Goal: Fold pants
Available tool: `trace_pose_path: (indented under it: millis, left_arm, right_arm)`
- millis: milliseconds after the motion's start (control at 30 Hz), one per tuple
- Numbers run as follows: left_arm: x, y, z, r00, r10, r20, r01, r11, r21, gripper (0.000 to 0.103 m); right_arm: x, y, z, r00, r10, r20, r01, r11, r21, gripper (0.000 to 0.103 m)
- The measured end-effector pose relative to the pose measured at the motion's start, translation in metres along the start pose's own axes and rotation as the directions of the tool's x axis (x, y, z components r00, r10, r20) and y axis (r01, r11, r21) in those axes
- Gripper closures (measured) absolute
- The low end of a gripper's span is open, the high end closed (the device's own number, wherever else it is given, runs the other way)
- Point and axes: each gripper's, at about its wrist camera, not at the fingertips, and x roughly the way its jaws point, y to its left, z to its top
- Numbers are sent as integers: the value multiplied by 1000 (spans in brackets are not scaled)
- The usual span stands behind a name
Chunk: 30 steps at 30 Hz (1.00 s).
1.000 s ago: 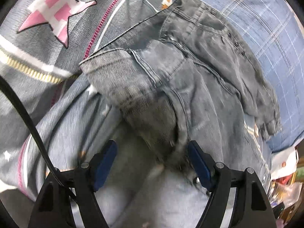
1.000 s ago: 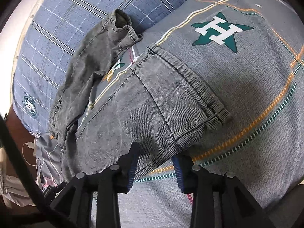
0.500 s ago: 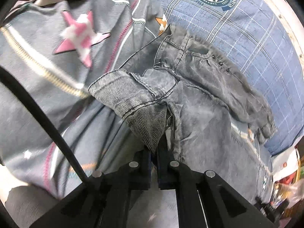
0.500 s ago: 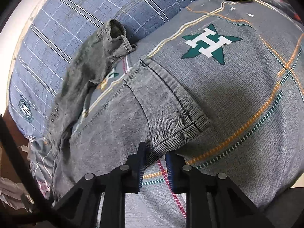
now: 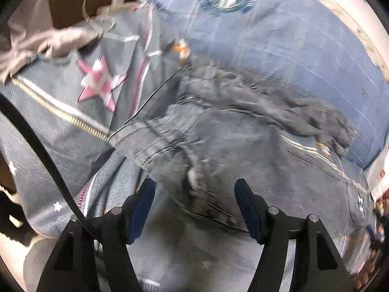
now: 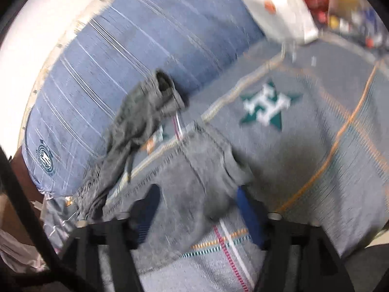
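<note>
Both tools, left tool (image 5: 194, 204) and right tool (image 6: 197, 209), are wide open and hold nothing, with the gray pants (image 5: 218, 146) lying on the bed (image 6: 304, 160) just ahead, stretched sideways between them.

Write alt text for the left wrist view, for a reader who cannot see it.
Blurred fisheye view: the left tool hangs open over rumpled grey pants, one finger to each side of them. The pants lie on a grey bedspread with a pink star, a blue plaid pillow behind.
</note>
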Motion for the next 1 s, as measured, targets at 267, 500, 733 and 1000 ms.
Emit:
trace_pose_path:
  millis: [267,500,733,1000]
  left_arm:
    - [-3,-90,30,982,-184,-48,189,969,160,27]
    - [73,-179,86,954,-271,-128,296,919,259,26]
    - [132,-170,87,926,-281,-252,327,931,161,26]
    - [132,-159,95,897,-353,-265,384,920,77,26]
  right_arm:
    - [-24,51,32,992,97,84,-79,978,-193,21]
    - [66,94,102,991,103,-84,-123,950,-287,20]
    - [174,103,177,981,85,-175,-126,962,-241,22]
    - [198,116,201,984,81,-159,-111,976,-188,95]
